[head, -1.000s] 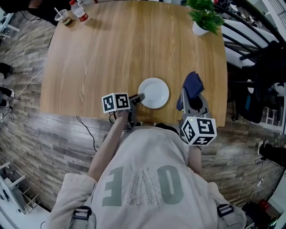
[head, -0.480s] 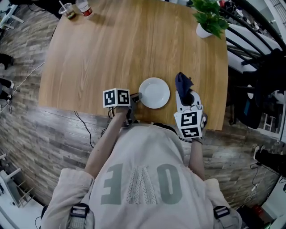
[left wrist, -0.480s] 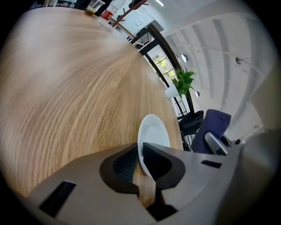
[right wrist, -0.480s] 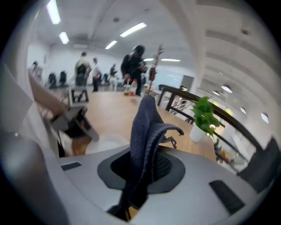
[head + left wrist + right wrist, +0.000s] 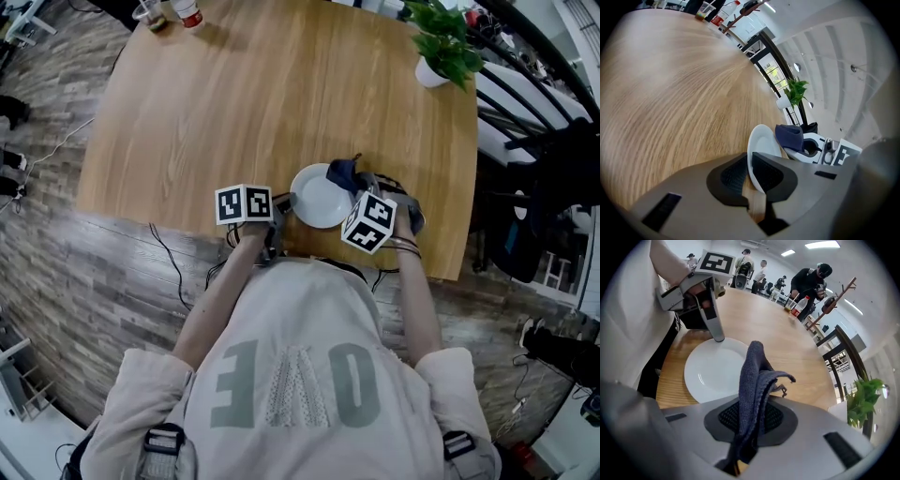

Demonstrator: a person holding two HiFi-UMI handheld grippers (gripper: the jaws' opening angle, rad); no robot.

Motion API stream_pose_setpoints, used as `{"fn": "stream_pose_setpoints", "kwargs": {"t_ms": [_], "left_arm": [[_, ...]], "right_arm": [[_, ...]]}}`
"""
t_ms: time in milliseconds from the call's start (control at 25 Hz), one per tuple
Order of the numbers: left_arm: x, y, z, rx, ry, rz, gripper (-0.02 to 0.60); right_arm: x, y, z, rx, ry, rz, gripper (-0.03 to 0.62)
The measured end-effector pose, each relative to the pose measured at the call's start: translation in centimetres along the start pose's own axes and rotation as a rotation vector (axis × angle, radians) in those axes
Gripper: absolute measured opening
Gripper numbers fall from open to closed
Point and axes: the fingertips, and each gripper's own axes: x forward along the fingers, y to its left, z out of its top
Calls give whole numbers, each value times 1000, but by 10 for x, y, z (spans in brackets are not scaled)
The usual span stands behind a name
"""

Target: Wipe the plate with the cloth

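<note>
A white plate lies near the front edge of the wooden table. My left gripper is at its left rim. In the left gripper view the jaws have just been closing, and the pads now press on the plate's rim on both sides of my left gripper. My right gripper hangs over the plate's right edge, shut on a dark blue cloth. In the right gripper view the cloth stands up out of my right gripper, above the plate.
A potted plant stands at the table's far right corner. A bottle and a cup are at the far left corner. Several people stand beyond the table's far end. The table's front edge runs just behind the plate.
My right gripper has swung left and down with the cloth, rolling over, from beside the plate to over its right edge. The left gripper has stayed at the plate's left rim.
</note>
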Motion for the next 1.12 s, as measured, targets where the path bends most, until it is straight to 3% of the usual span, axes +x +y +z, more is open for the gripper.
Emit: {"fn": "stream_pose_setpoints", "kwargs": {"t_ms": [360, 840, 1120], "left_arm": [[-2, 0, 4, -29, -75, 6, 37], [0, -1, 7, -21, -108, 36, 37], [-1, 0, 7, -19, -111, 42, 37]], "right_arm": [[0, 20, 4, -45, 30, 17, 57], [-30, 94, 10, -104, -14, 180, 57], [-35, 97, 13, -87, -41, 203, 57]]}}
